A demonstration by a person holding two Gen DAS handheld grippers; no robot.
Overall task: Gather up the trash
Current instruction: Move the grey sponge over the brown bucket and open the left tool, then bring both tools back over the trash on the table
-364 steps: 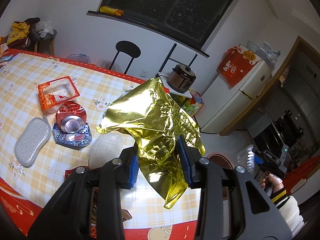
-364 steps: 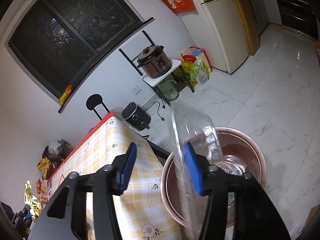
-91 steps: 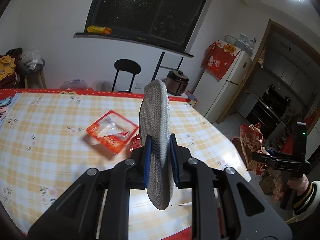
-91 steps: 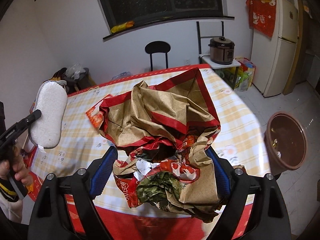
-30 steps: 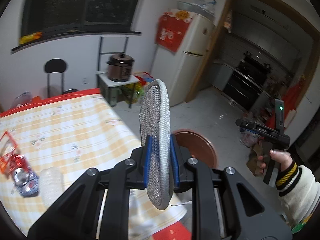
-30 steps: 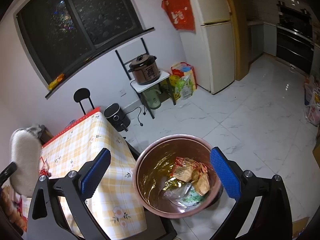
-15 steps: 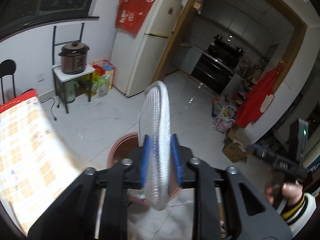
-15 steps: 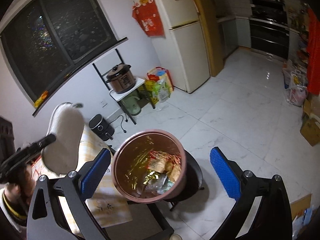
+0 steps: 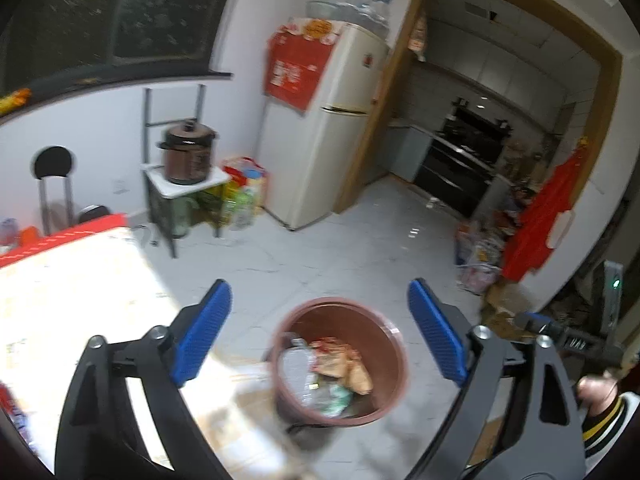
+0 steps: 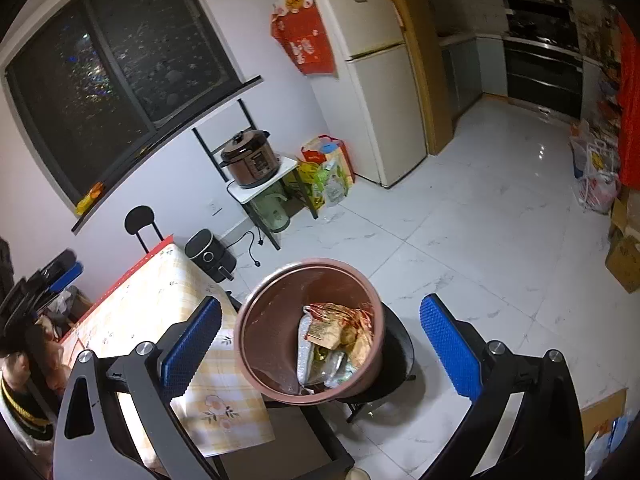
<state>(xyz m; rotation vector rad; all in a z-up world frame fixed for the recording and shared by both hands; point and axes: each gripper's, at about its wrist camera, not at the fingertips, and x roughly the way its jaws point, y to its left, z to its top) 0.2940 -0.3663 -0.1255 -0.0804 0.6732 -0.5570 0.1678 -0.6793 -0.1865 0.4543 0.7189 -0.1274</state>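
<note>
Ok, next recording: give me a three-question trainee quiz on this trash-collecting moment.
1. True or false: the left hand-held gripper is shut on a piece of trash.
2. What stands on the white side table? A) kettle B) brown cooker C) microwave
3. Fill in: the grey mesh pad lies inside the ____.

Key: 1. False: its jaws have just been opening and nothing is between them. 2. B, the brown cooker. 3. Brown bin, beside crumpled wrappers.
</note>
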